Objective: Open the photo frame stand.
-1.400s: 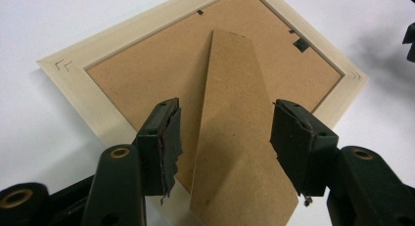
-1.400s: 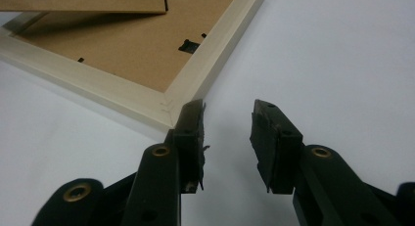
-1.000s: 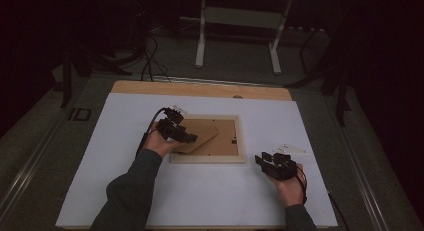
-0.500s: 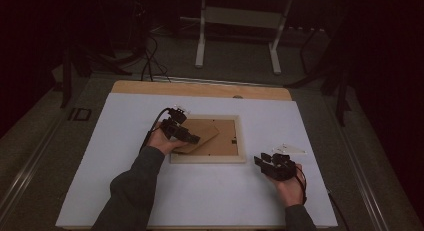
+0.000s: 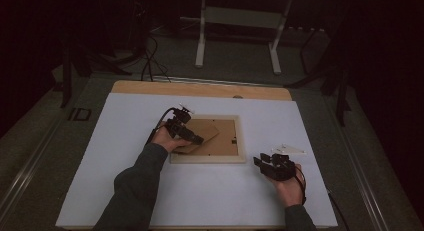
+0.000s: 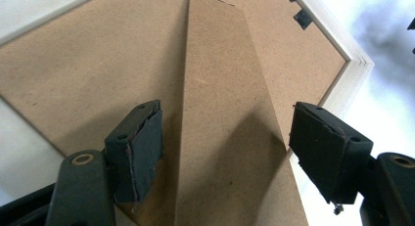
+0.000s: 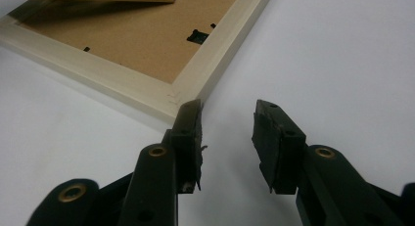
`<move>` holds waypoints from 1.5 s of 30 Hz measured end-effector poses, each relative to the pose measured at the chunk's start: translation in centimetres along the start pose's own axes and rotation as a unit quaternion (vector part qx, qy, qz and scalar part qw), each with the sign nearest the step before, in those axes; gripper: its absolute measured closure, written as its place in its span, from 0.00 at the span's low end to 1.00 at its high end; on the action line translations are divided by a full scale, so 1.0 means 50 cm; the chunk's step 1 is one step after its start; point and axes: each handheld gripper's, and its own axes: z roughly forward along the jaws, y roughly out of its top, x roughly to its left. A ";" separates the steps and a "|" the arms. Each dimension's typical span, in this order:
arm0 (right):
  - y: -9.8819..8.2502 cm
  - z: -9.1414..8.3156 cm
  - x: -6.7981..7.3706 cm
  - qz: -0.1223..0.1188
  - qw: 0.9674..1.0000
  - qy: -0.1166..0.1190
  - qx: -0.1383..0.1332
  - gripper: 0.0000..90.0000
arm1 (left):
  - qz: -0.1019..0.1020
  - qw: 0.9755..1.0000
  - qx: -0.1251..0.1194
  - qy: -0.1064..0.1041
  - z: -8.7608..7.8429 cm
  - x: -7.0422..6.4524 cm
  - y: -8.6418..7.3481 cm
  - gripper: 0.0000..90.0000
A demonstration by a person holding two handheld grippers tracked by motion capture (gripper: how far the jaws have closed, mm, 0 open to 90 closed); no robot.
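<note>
A pale wooden picture frame (image 5: 241, 143) lies face down at the table's middle, its brown backing board (image 5: 225, 141) facing up. A brown stand flap (image 5: 207, 131) rises off the backing at the frame's left side. My left gripper (image 5: 195, 138) reaches over that side. In the left gripper view the flap (image 6: 225, 89) runs between the open jaws (image 6: 225, 147), with a clear gap at the left pad. My right gripper (image 5: 265, 162) rests on the table off the frame's near right corner (image 7: 181, 96), jaws partly open (image 7: 227, 138) with nothing between them.
The white table top (image 5: 210, 196) spreads around the frame, with a wooden strip (image 5: 200, 89) along its far edge. A small pale flat piece (image 5: 290, 150) lies just beyond my right gripper. Dark floor, cables and a stand's legs (image 5: 202, 46) lie behind the table.
My left gripper has edged a little lower over the frame's left side. The right gripper and the frame have stayed in place.
</note>
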 end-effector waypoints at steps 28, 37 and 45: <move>-0.003 0.002 -0.004 0.007 1.000 0.002 0.002 0.69 | 0.055 0.996 0.045 0.048 0.028 -0.031 0.013 0.44; -0.004 0.003 -0.001 0.012 1.000 0.005 0.001 0.69 | 0.078 0.994 0.037 0.070 0.027 -0.042 0.010 0.44; 0.000 0.001 -0.002 0.018 1.000 0.007 -0.006 0.69 | 0.098 0.991 0.023 0.086 0.022 -0.056 0.009 0.44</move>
